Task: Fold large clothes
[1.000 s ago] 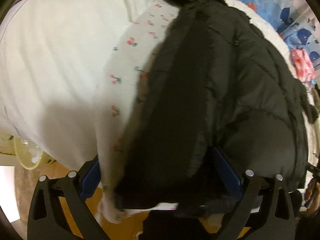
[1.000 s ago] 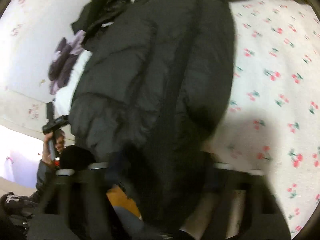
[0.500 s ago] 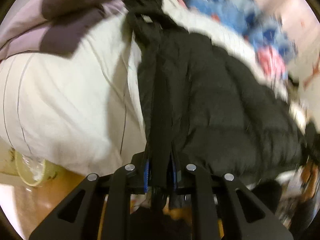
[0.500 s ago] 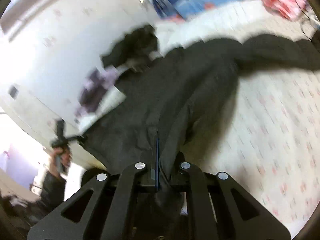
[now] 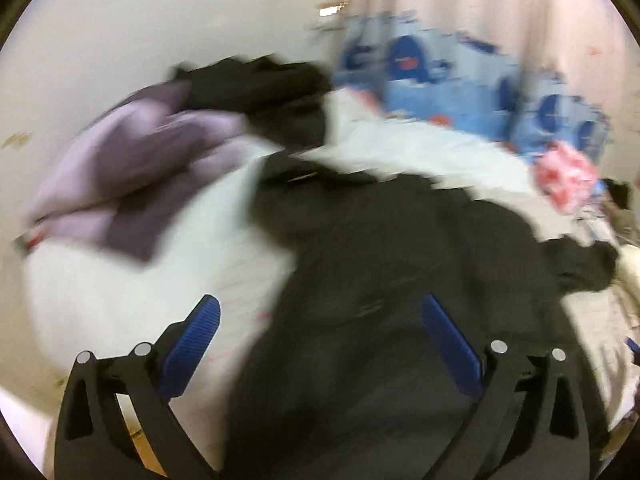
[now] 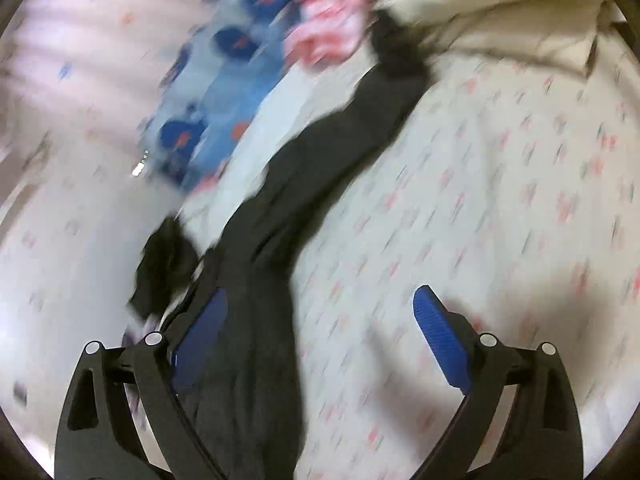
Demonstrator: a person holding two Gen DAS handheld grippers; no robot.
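Note:
A large black padded jacket lies spread on the cherry-print bed sheet. In the left wrist view my left gripper is open, its blue pads wide apart above the jacket's near part. In the right wrist view the jacket runs as a long dark strip from bottom left toward the top. My right gripper is open, its left pad over the jacket's edge, its right pad over the sheet. Both views are motion-blurred.
A purple garment and another black garment lie on a white cloth at the left. A blue whale-print pillow and a pink-red cloth lie at the bed's far side. A cream duvet sits at the far right.
Half a second ago both grippers were shut on the jacket's edge. Now both are open and the jacket lies released on the bed. Both cameras have swung upward.

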